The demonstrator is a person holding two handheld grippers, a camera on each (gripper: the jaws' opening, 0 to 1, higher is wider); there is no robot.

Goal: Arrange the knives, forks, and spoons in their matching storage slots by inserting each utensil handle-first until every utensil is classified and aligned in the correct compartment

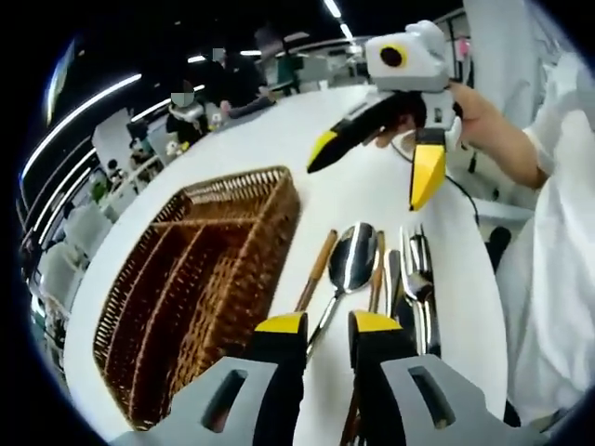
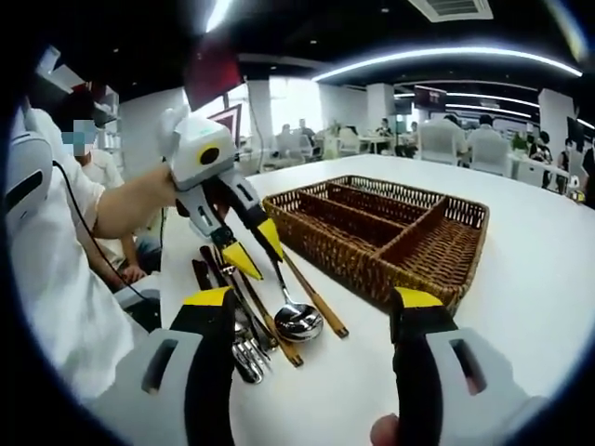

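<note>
Utensils: spoon, forks and wooden-handled pieces lie in a tight, partly overlapping bunch on the white counter, just beside the wicker tray, none yet in a slot.

Left gripper view: left gripper low over the bunch, jaws a narrow gap apart, nothing between them. The spoon bowl sits just ahead of the jaw tips. Right gripper hangs beyond the bunch, jaws spread, empty.

Right gripper view: right gripper jaws spread wide, empty; utensils lie ahead and toward the left jaw, tray ahead toward the right jaw. Left gripper points down at the bunch, tips near the handles; I cannot tell contact.

Risk, judged: pieces overlap, so closing may pinch two at once or drag neighbours. Shiny metal may slip. Both grippers crowding one bunch may collide.
</note>
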